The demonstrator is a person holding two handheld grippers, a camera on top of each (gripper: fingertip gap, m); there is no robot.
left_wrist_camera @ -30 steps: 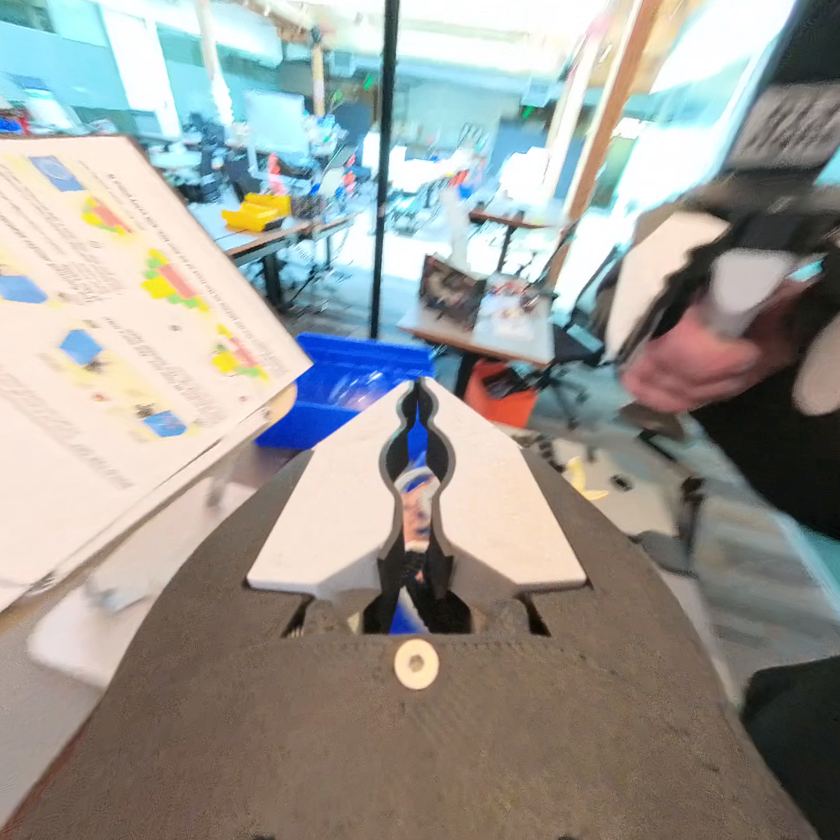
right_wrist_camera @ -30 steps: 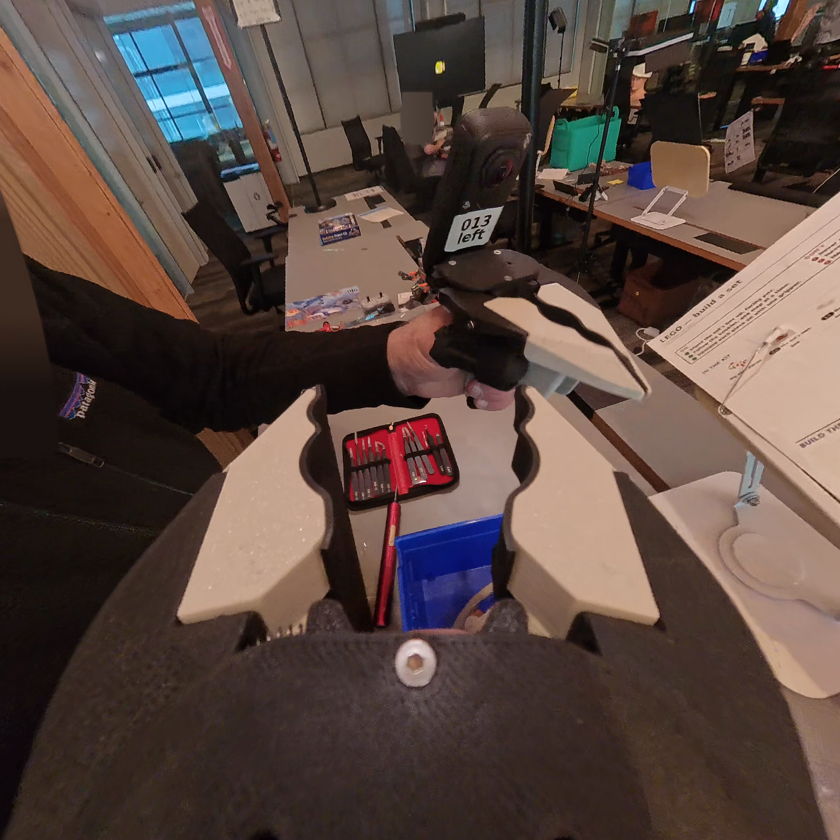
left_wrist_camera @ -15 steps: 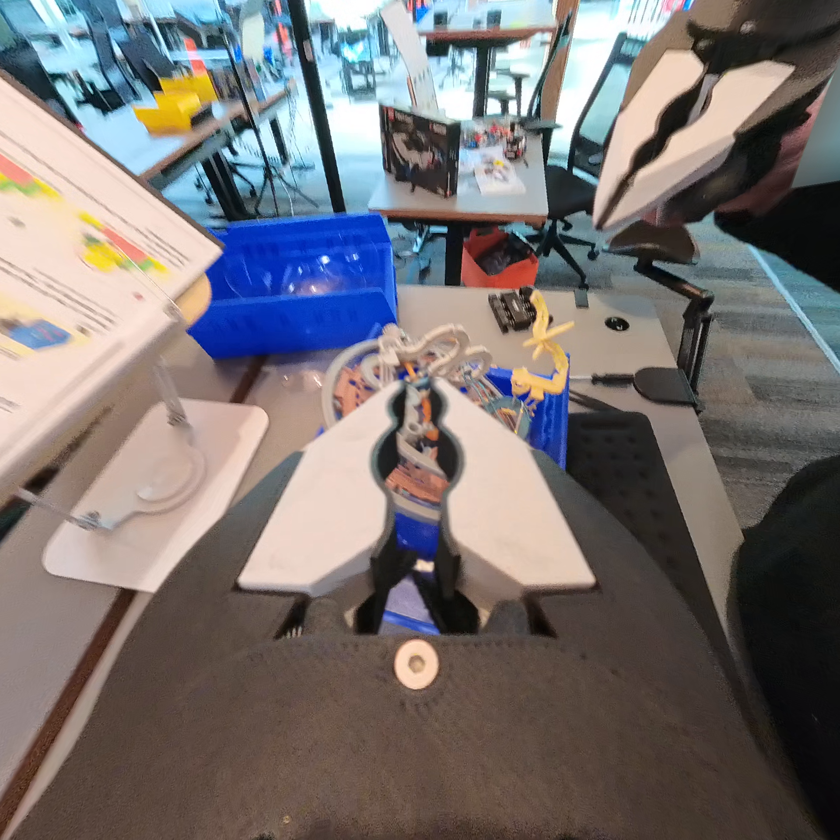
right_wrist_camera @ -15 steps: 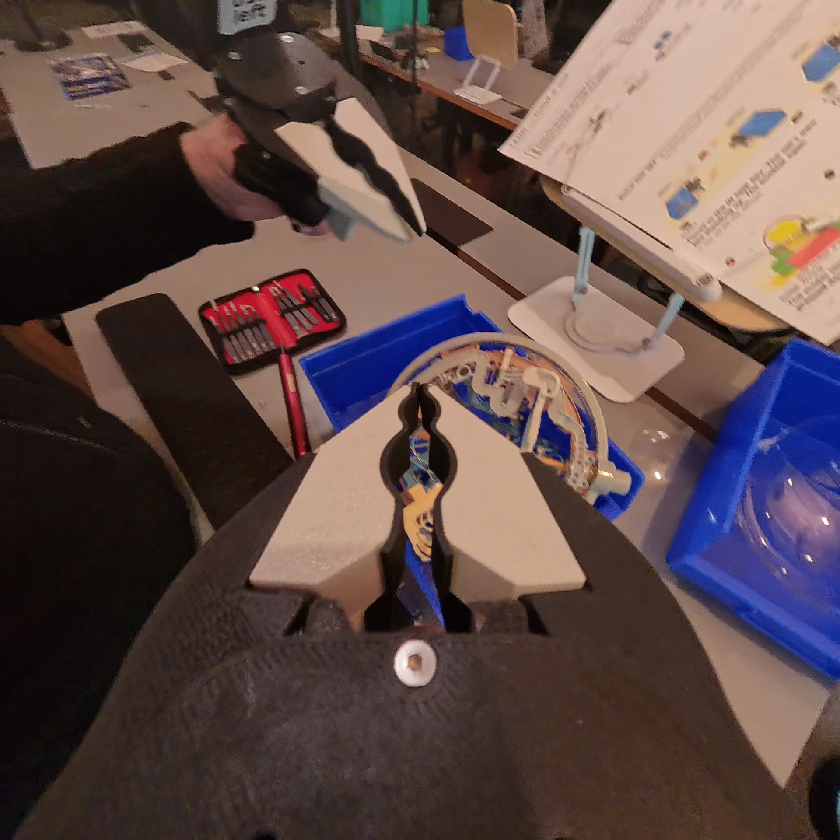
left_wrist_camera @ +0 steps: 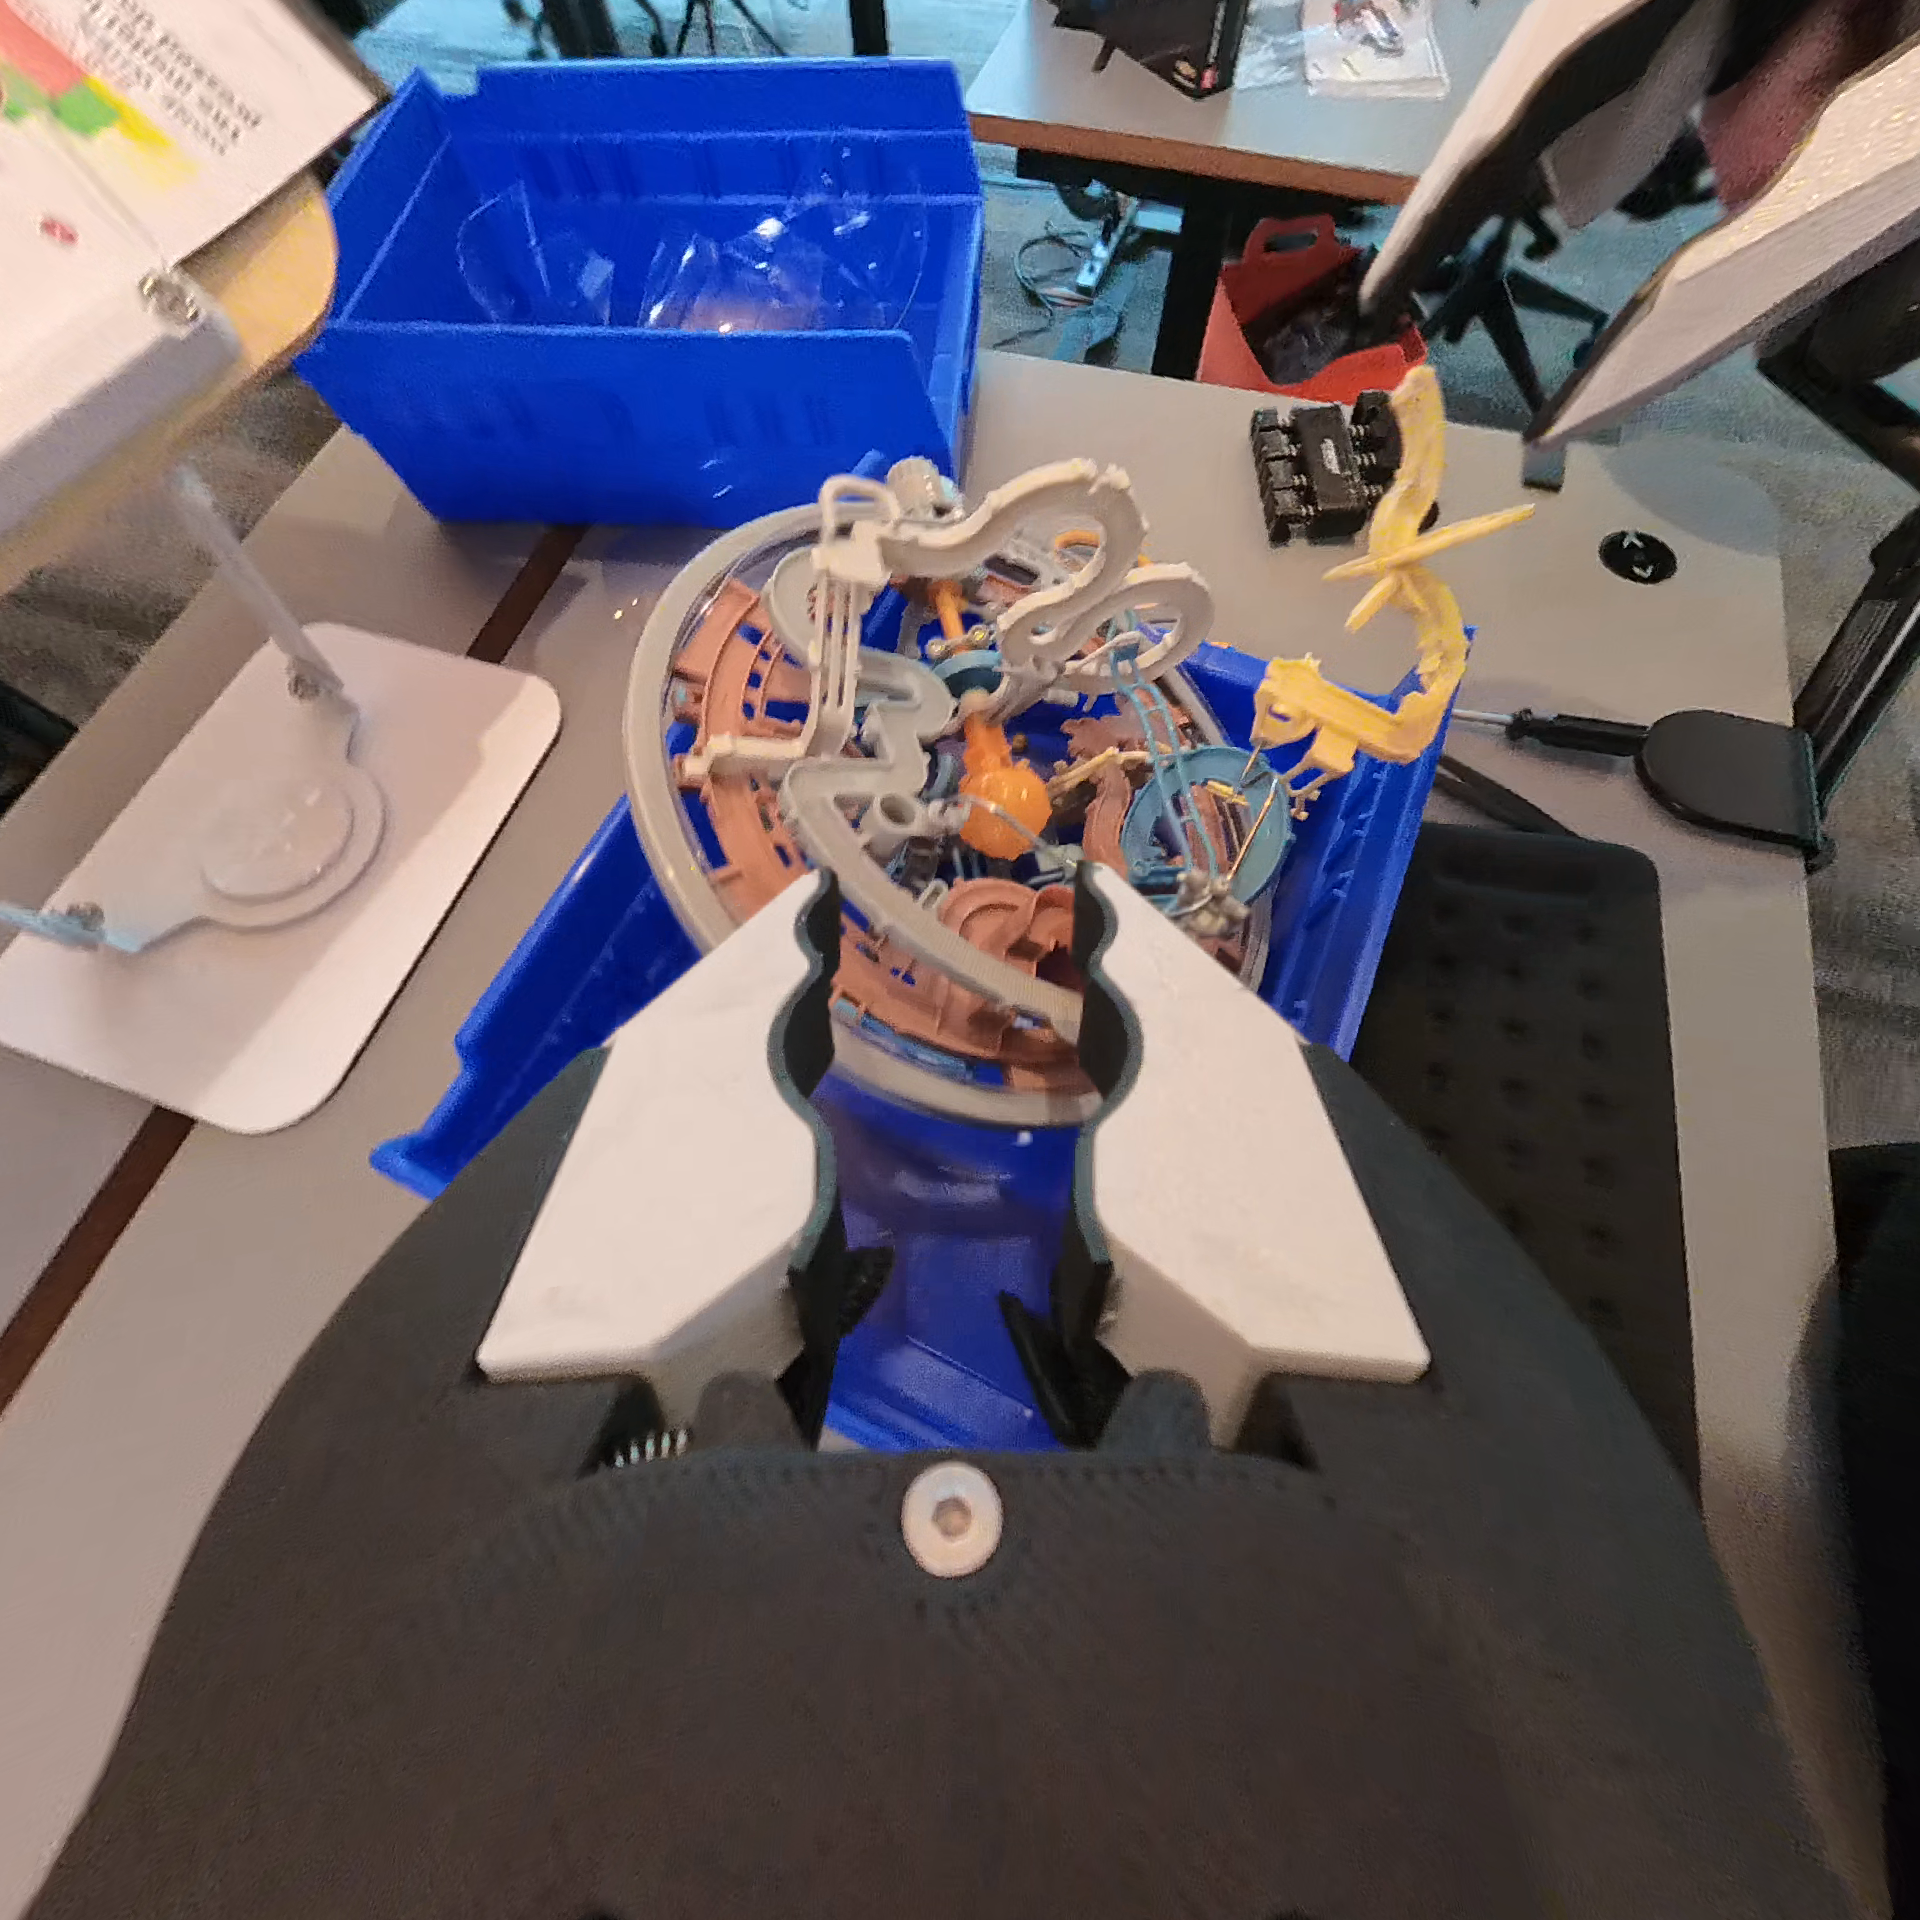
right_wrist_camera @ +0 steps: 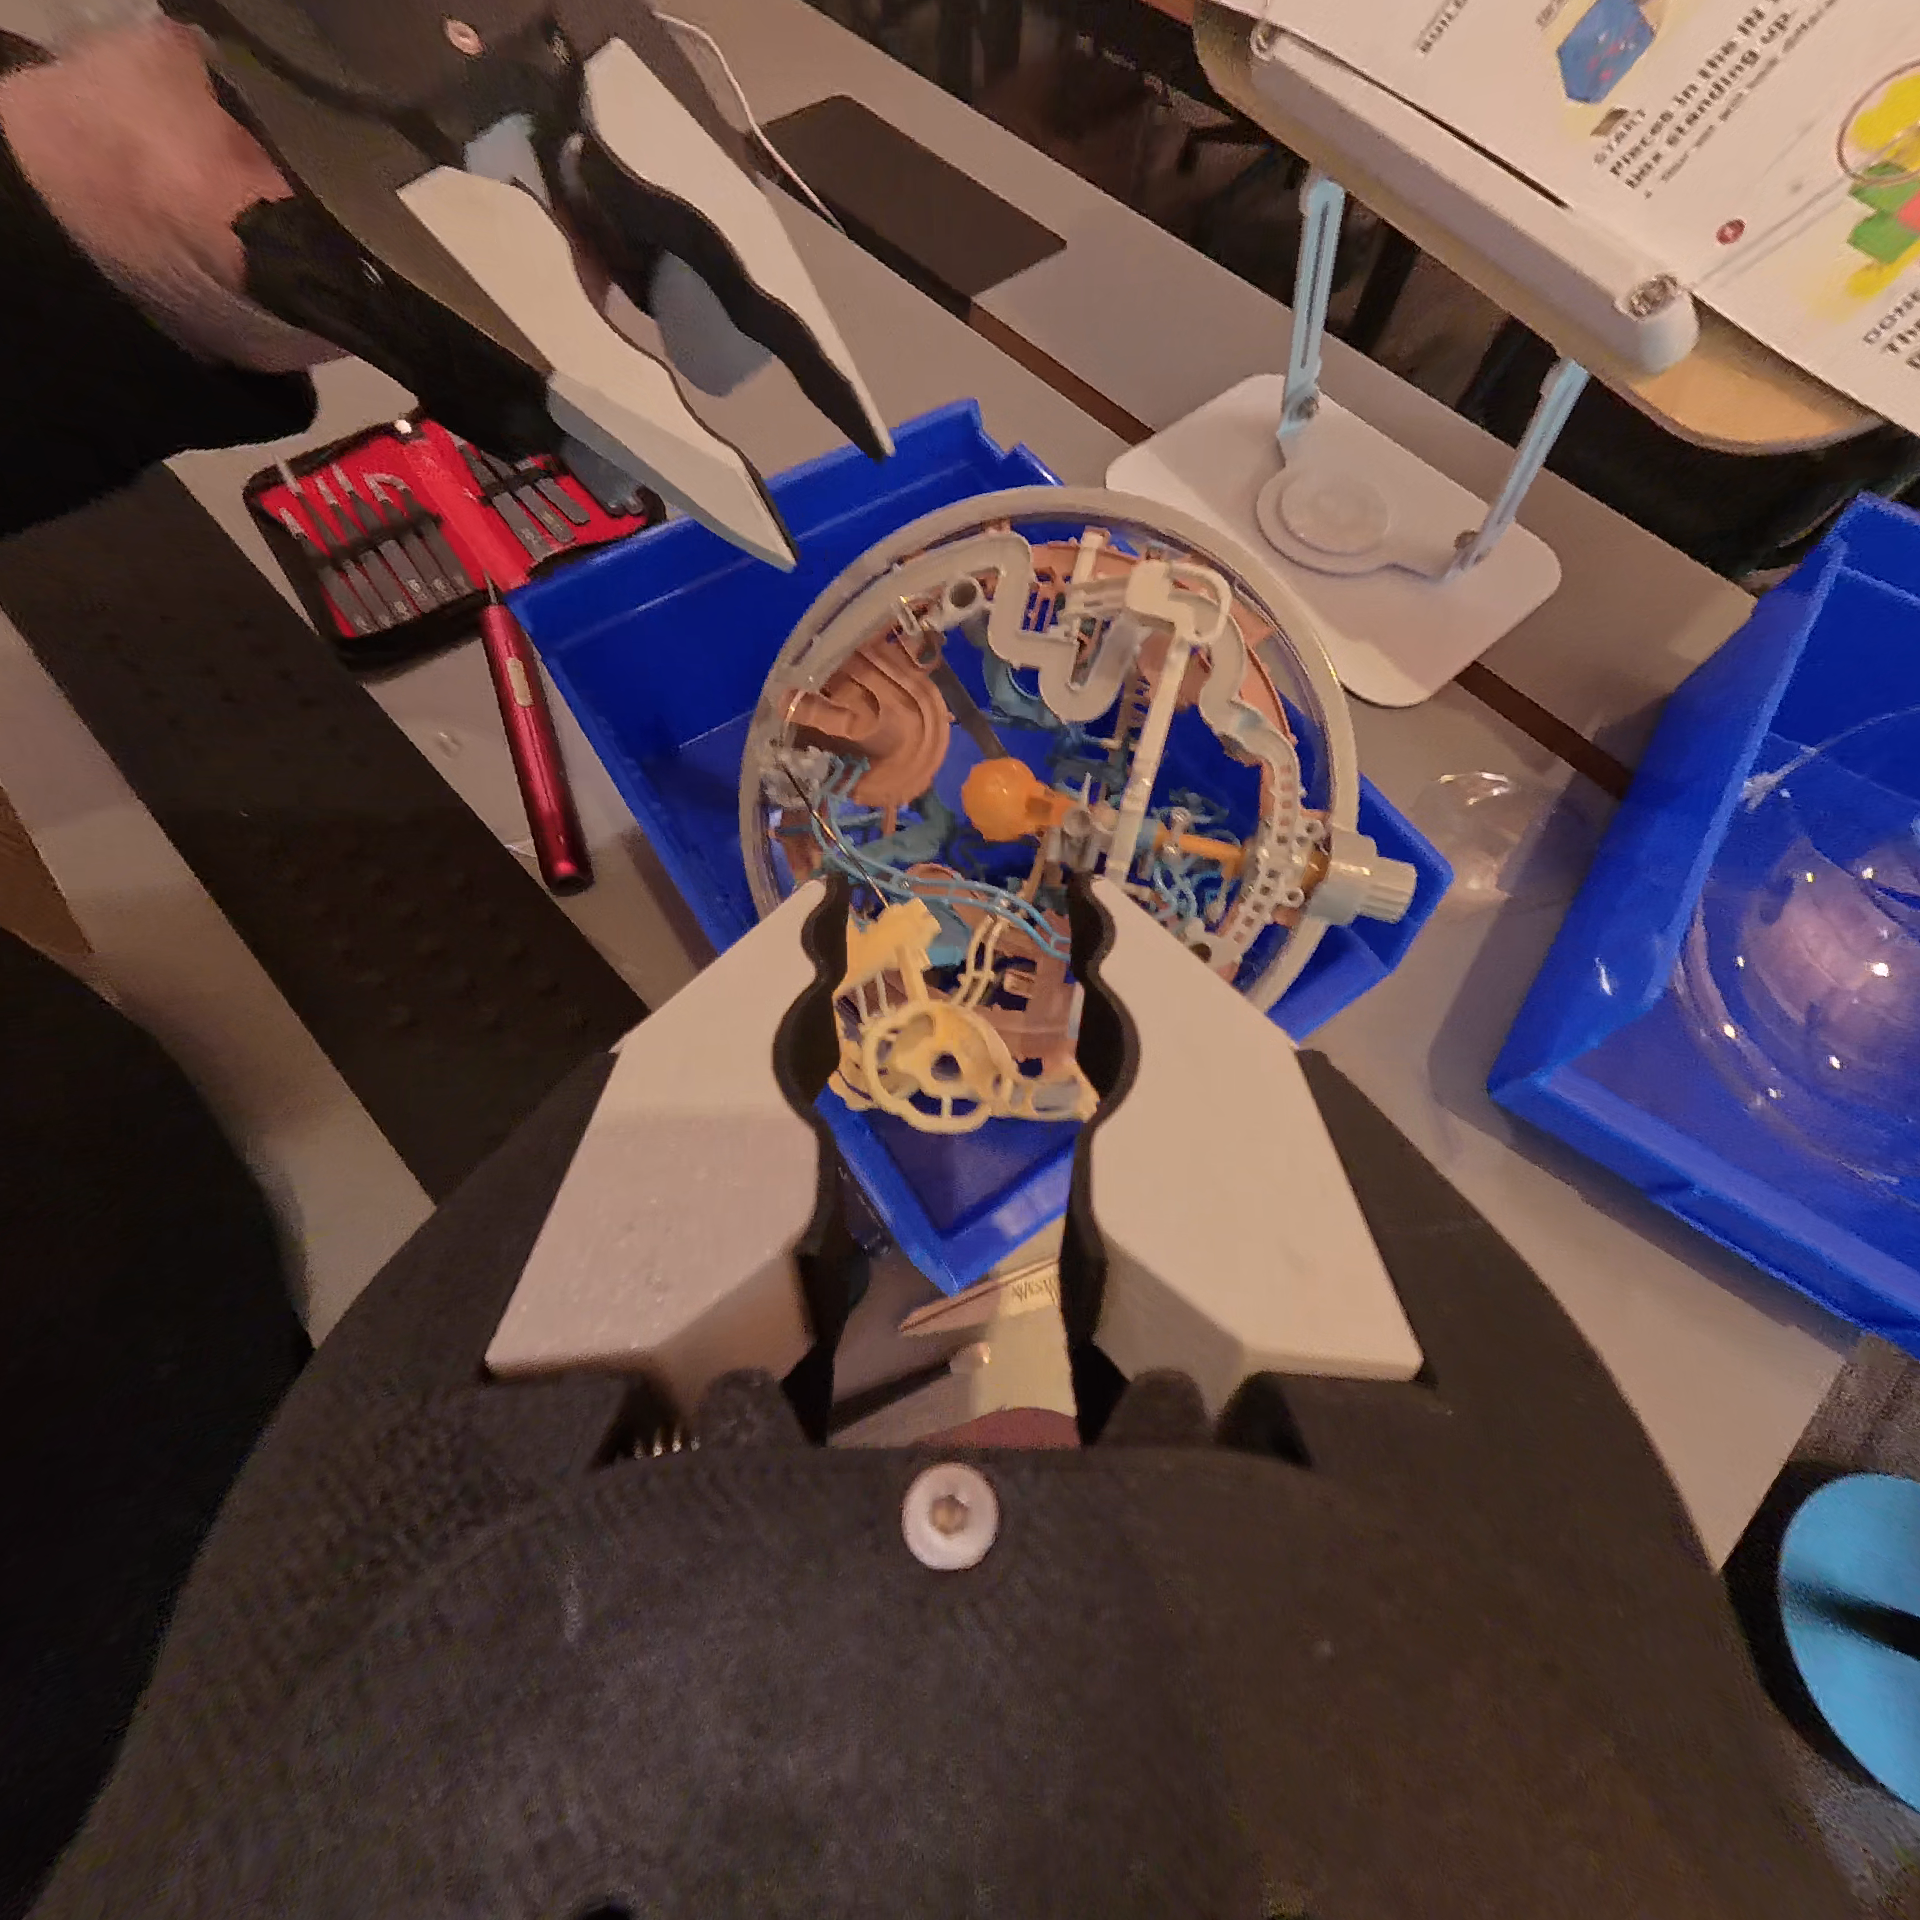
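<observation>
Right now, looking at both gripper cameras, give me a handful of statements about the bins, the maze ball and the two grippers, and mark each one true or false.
1. The maze ball sits in a blue bin. True.
2. The left gripper is clamped shut on the maze ball. False: its jaws stand open and hold nothing.
3. The right gripper is open. True.
4. The red tool case lies closed. False: it lies open, with its row of tools showing.
5. The second blue bin holds a clear plastic dome. True.
6. The paper stand sits inside a bin. False: its white base rests on the table.
</observation>
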